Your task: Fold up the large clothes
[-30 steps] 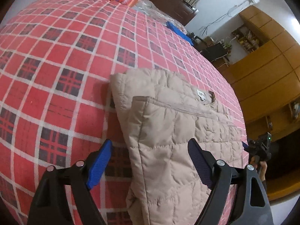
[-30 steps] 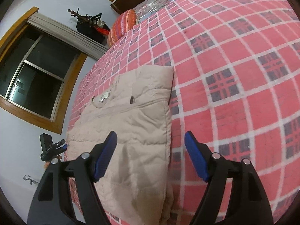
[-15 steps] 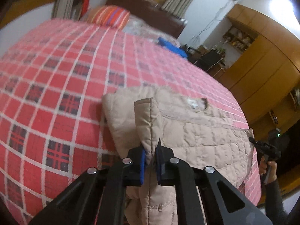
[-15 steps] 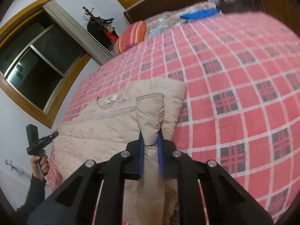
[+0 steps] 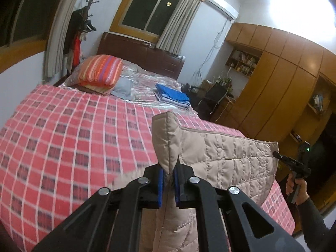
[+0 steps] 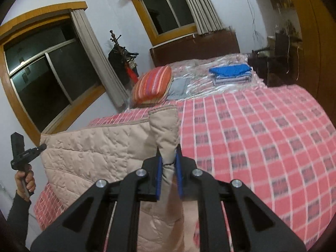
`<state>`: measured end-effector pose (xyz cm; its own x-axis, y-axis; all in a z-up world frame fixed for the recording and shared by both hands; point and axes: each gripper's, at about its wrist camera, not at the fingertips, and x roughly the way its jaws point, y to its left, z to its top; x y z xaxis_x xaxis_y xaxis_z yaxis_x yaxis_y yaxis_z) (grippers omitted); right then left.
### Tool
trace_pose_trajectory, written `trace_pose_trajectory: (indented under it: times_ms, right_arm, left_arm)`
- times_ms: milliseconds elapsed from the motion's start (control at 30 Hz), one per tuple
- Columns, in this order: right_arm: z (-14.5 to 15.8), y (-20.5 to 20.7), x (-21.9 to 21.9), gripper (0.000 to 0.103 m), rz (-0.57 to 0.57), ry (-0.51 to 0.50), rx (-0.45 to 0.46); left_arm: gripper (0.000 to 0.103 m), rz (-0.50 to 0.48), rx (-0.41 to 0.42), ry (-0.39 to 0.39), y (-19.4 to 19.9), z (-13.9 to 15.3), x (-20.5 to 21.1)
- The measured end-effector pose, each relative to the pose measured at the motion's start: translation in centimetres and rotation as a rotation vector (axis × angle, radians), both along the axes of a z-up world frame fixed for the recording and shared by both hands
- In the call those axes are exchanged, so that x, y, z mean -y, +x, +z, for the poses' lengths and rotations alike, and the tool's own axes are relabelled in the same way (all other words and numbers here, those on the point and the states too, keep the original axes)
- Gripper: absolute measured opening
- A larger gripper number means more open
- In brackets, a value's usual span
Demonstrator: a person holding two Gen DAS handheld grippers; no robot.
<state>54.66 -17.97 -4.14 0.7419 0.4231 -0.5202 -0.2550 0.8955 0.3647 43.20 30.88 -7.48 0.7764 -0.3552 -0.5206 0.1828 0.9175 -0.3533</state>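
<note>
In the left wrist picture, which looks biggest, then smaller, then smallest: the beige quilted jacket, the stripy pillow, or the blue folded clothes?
1. Beige quilted jacket, though it is nearest the camera.
2. Stripy pillow.
3. Blue folded clothes, a bit smaller than the pillow.

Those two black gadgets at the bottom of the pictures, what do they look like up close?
Each is a black frame of flat, angular bars joined by round silver bolts, ending in two fingers faced with blue pads. The left gripper and right gripper look alike. Seen from afar, the right gripper has a pistol-style black handle, and the person wears a dark long sleeve. No cables show.
</note>
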Motion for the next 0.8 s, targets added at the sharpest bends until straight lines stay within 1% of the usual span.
trace_pose_trajectory:
  times_ms: [67,133,200,267,333,467,633,767,800]
  right_arm:
    - [0.0,2.1,-0.1,0.01,-0.017,-0.019,0.003]
    - [-0.7,4.4,-0.6,0.01,-0.033,-0.038,-0.006]
    - [-1.8,6.6,-1.4,0.01,-0.047,-0.06,-0.021]
    - [-3.7,9.1,-2.0,0.01,-0.06,-0.085,-0.049]
    - [-5.6,10.5,-2.6,0.01,-0.068,-0.101,-0.074]
    - [-9.4,13.4,-3.4,0.01,-0.078,-0.13,-0.131]
    - [-13.5,16.5,-3.8,0.01,-0.068,-0.154,-0.235]
    - [-16.3,18.0,-3.5,0.01,-0.06,-0.131,-0.34]
    - [-17.0,18.4,-3.4,0.011,-0.056,-0.118,-0.375]
  left_arm:
    - [0.008,0.015,-0.02,-0.004,3.2,-0.2,-0.5]
    - [0.008,0.029,-0.044,-0.002,5.7,-1.1,-0.9]
    - [0.008,0.046,-0.075,-0.002,8.3,-2.5,-1.1]
    - [0.008,0.066,-0.111,-0.007,10.2,-4.5,-1.4]
    - [0.008,0.089,-0.158,-0.025,12.4,-7.1,-2.1]
    - [0.008,0.123,-0.231,-0.06,14.7,-11.5,-3.2]
    - [0.008,0.158,-0.363,-0.107,16.7,-16.8,-5.1]
    - [0.008,0.172,-0.466,-0.16,17.6,-20.4,-6.3]
    - [0.008,0.173,-0.481,-0.168,17.6,-21.0,-6.3]
